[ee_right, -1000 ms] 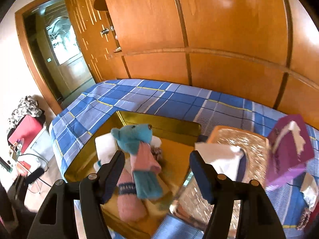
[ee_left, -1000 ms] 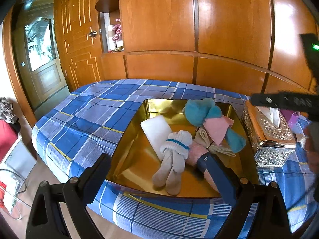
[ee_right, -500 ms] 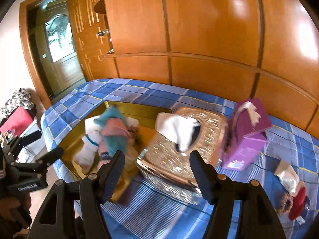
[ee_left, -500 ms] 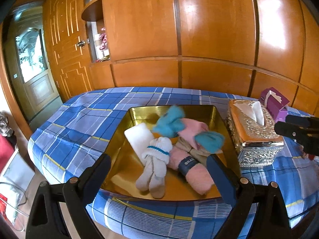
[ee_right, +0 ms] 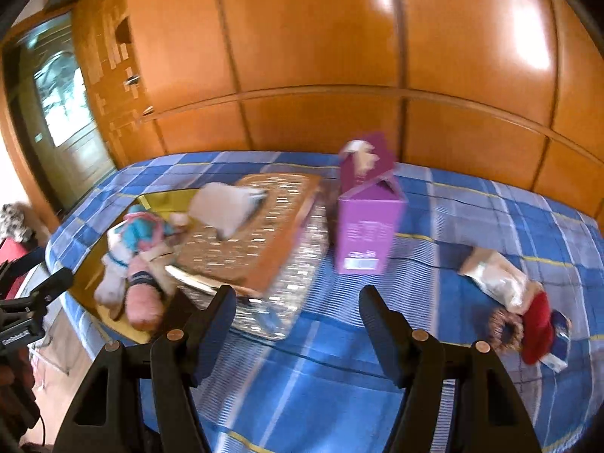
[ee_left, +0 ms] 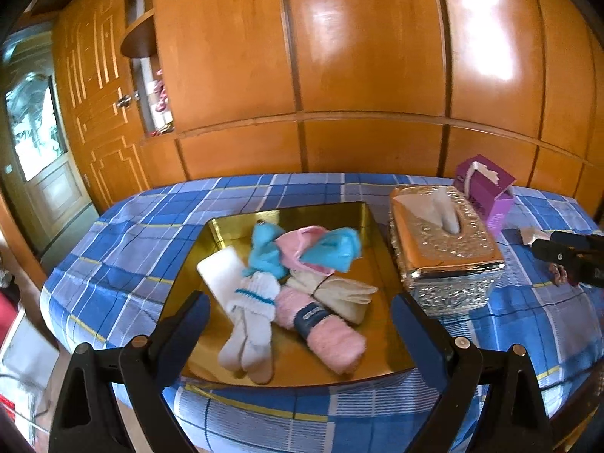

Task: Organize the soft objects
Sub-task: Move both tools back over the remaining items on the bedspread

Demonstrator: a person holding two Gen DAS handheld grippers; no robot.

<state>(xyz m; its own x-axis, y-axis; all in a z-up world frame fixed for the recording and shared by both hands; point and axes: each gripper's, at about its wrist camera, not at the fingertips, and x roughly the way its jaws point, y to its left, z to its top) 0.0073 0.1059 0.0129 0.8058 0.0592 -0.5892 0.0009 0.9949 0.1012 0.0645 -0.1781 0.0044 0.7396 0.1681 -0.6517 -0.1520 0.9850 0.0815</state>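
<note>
both tongs tilted down over the bed, jaws wide and empty: the left gripper (ee_left: pixel 298 324) above the gold tray (ee_left: pixel 290 213), the right gripper (ee_right: pixel 298 311) over bare blue plaid bedspread (ee_right: pixel 472 204). the soft objects (ee_left: pixel 294 264) lay heaped in the tray beside an ornate tissue box (ee_left: pixel 445 249), a purple carton (ee_right: pixel 366 222) just beyond, glossy wooden wardrobe panels (ee_left: pixel 362 56) behind.

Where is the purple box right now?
The purple box stands on the blue checked bed cover, mid-frame in the right wrist view, right next to the shiny tissue box, on the side away from the gold tray.
</note>
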